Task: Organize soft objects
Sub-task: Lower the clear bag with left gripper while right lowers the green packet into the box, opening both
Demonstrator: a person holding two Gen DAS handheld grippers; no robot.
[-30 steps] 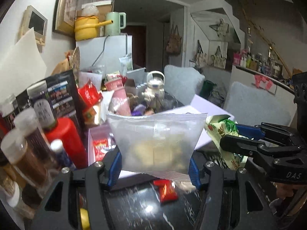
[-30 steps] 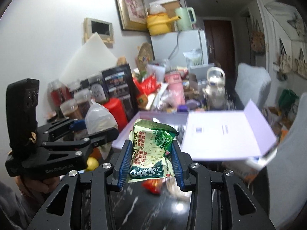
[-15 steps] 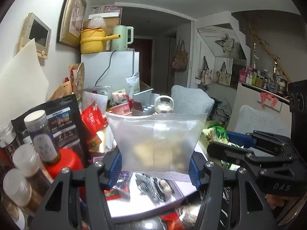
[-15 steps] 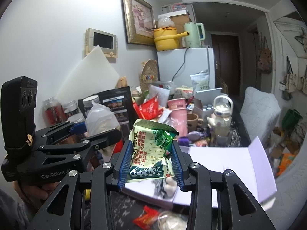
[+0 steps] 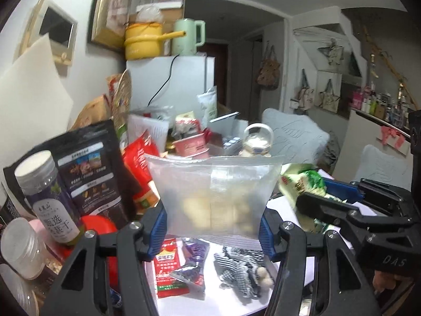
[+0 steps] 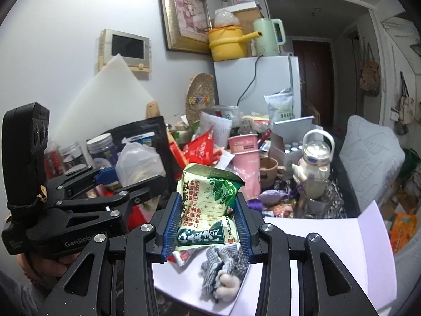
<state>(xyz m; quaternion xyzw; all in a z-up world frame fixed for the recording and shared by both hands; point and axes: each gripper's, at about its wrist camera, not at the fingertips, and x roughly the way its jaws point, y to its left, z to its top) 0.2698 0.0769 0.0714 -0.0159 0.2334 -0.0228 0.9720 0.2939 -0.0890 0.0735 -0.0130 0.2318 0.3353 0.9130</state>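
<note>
A: What is the left gripper [image 5: 213, 226] carrying?

B: A frosted clear pouch [image 5: 214, 193] with pale lumps inside; the blue pads pinch it by its two side edges; it hangs upright above the white box [image 5: 302, 276].

A: And the right gripper [image 6: 208, 223]?

B: Clamped on a green and white sachet [image 6: 208, 210]; it stands upright between the pads, just right of the left gripper, also above the box.

A: What lies in the box?

B: Near the left edge a red packet [image 5: 168, 271]; touching it on the right a purple foil packet [image 5: 192, 266]; further right a black and white checked cloth toy [image 5: 242, 268] with pale feet.

A: Around it?

B: Clutter; jars [image 5: 44, 197] and a black bag [image 5: 92, 173] on the left; a white fridge [image 6: 257, 84] far behind, with a yellow pot [image 6: 229, 42] on top.
</note>
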